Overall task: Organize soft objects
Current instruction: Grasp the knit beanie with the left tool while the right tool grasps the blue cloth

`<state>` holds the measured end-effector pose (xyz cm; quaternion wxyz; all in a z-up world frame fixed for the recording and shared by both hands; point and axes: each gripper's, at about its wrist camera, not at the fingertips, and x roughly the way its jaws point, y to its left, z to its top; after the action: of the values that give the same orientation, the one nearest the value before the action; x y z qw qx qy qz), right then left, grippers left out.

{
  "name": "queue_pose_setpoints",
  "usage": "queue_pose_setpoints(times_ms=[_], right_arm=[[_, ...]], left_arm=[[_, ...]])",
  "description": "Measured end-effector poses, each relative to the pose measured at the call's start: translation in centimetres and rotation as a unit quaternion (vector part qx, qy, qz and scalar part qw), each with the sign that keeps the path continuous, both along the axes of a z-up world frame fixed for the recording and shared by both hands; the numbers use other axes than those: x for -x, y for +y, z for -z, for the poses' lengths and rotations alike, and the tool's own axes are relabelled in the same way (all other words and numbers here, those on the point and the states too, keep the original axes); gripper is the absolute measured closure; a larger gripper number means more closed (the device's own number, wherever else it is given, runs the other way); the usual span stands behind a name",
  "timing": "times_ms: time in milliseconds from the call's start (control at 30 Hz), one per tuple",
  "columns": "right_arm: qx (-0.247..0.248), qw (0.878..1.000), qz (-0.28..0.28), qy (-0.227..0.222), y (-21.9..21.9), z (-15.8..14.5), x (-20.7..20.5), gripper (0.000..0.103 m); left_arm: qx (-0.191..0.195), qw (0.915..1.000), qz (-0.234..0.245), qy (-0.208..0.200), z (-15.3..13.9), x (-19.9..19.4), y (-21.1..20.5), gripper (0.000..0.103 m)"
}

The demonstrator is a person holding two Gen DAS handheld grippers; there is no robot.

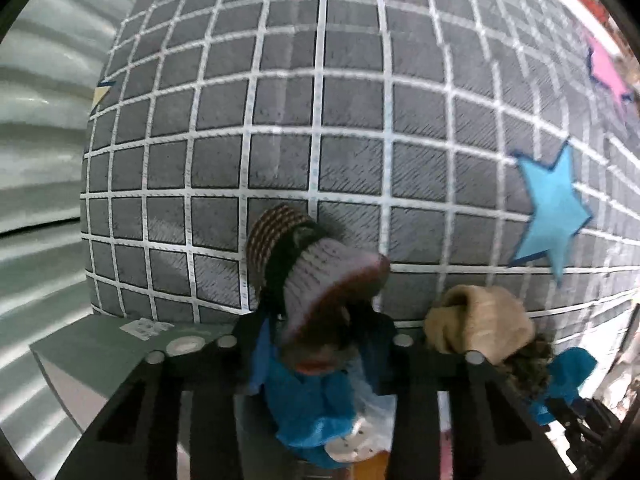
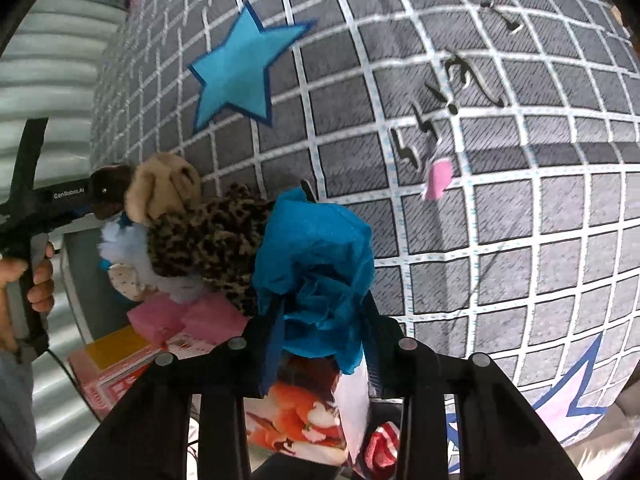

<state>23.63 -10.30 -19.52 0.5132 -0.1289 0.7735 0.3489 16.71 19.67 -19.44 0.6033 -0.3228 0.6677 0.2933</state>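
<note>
Left tool point(image 1: 320, 344) clenches a grey knit hat point(image 1: 324, 276); right tool point(image 2: 320, 320) clenches blue cloth point(image 2: 316, 256), both above the bed point(image 2: 520, 240).

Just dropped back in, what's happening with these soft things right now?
A person is working a pile of soft items at the edge of a grey checked bedspread. The left gripper is clamped on a knit hat. The right gripper is clamped on a crumpled blue fabric. A leopard-print piece and a beige knit item lie between them.
</note>
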Motion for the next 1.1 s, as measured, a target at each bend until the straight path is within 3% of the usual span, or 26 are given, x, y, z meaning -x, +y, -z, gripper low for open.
queue_pose_setpoints(times_ms=[267,500,533,567,633,700,900,933,1033,1100], right_arm=[[-0.014,1.000,0.011,-0.024,-2.9,-2.0,-3.6,0.069],[0.002,1.000,0.009,-0.029,-2.5,-0.4,-4.0,0.069],[0.009,0.999,0.002,-0.034,-2.2,0.1,-3.9,0.064],[0.016,0.999,-0.007,-0.037,-1.8,0.6,-3.6,0.048],[0.028,0.998,-0.025,-0.046,-1.5,1.1,-3.4,0.035],[0.036,0.996,-0.046,-0.062,-1.2,1.5,-3.1,0.035],[0.057,0.991,-0.080,-0.091,0.2,3.2,-2.1,0.035],[0.055,0.990,-0.086,-0.097,0.5,3.1,-1.8,0.036],[0.039,0.988,-0.105,-0.106,0.9,2.6,-1.5,0.068],[0.030,0.989,-0.109,-0.093,1.2,2.1,-1.4,0.068]], left_arm=[[-0.072,0.9956,0.023,-0.056,-4.6,2.0,-2.6,0.065],[-0.085,0.9898,0.059,-0.098,-8.0,3.3,-7.2,0.065],[-0.086,0.9890,0.066,-0.100,-8.8,2.6,-8.2,0.065],[-0.086,0.9885,0.072,-0.102,-9.7,2.7,-8.7,0.065],[-0.080,0.9874,0.081,-0.110,-11.0,3.6,-9.4,0.065],[-0.073,0.9869,0.089,-0.113,-12.0,4.3,-10.6,0.065],[-0.072,0.9842,0.113,-0.116,-11.2,3.7,-15.7,0.065],[-0.071,0.9841,0.114,-0.116,-12.5,3.5,-16.0,0.065],[-0.068,0.9839,0.119,-0.115,-12.4,5.3,-17.6,0.065],[-0.068,0.9839,0.121,-0.113,-12.1,4.4,-17.5,0.065]])
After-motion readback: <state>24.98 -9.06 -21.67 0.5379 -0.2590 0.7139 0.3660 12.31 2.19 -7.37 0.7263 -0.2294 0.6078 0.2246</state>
